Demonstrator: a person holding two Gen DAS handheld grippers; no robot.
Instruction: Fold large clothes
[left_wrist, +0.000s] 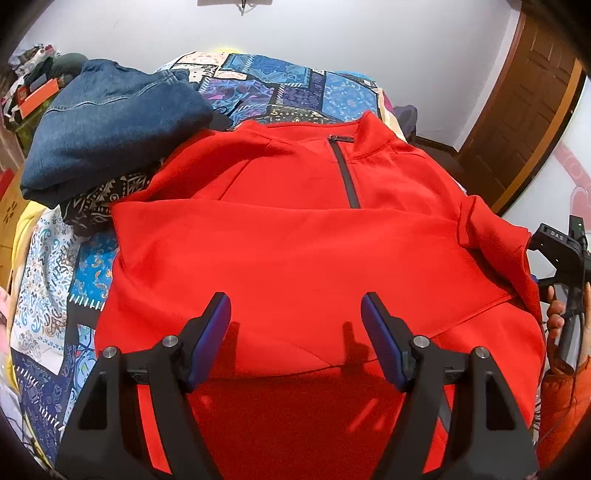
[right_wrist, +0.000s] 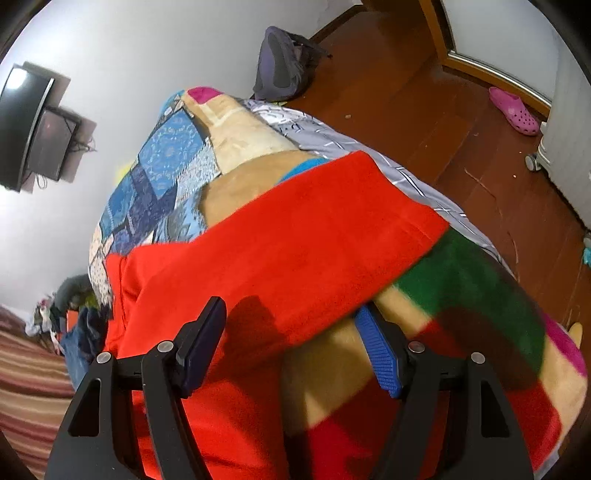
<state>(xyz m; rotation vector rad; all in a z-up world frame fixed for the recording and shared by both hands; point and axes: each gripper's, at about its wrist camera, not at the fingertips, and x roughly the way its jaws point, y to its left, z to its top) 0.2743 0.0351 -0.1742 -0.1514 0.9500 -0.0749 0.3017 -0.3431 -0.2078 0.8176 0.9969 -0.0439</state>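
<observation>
A red zip-neck pullover (left_wrist: 295, 236) lies front-up on the bed, collar away from me, with a sleeve folded across its chest. My left gripper (left_wrist: 295, 314) is open and empty, hovering over the lower middle of the pullover. My right gripper (right_wrist: 291, 325) is open, at the pullover's right side, where the red sleeve (right_wrist: 295, 236) hangs over the bed edge between its jaws without being clamped. The right gripper's body also shows in the left wrist view (left_wrist: 565, 254) at the right edge, held by a hand.
Folded blue jeans (left_wrist: 110, 125) lie on the patchwork bedspread (left_wrist: 280, 85) at the back left. A multicoloured blanket (right_wrist: 480, 295) covers the bed's right side. Beyond are a wooden floor (right_wrist: 424, 103), a grey backpack (right_wrist: 284, 66), a pink clog (right_wrist: 513, 110) and a door (left_wrist: 517, 110).
</observation>
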